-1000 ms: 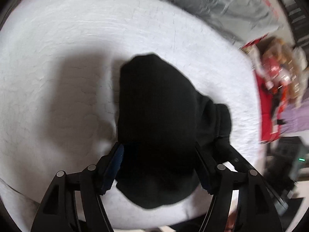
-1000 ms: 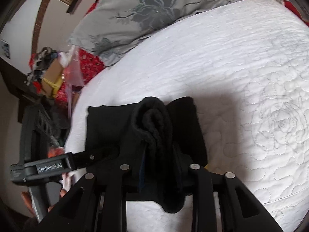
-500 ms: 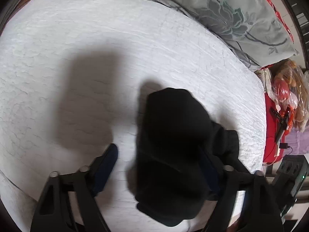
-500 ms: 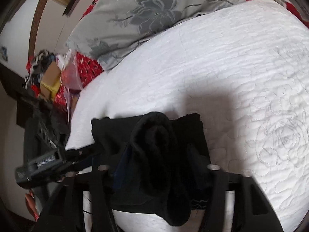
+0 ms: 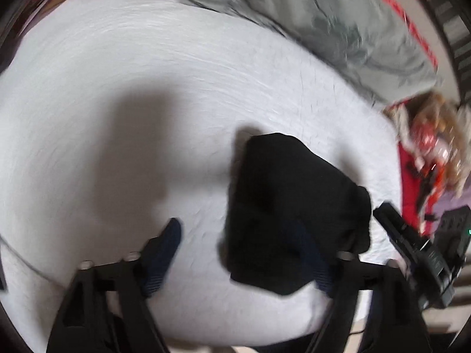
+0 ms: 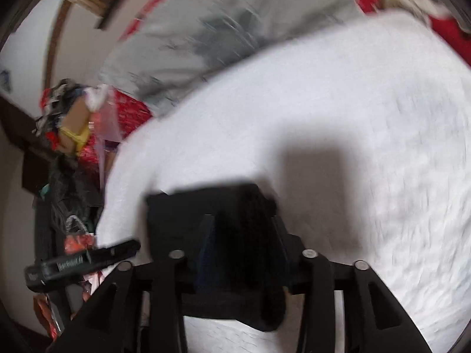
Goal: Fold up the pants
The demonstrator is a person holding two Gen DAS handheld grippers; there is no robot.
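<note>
Left tool [image 5: 244, 253] spread, right tool [image 6: 244, 244] straddling pants [image 6: 223, 229]

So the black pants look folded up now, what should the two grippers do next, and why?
Probably lift both straight clear. The black pants lie as a compact folded bundle on the white quilt. The jaws of the left gripper have just been opening and stand wide; those of the right gripper have just been opening too, fabric between them but apparently not pinched.
</note>
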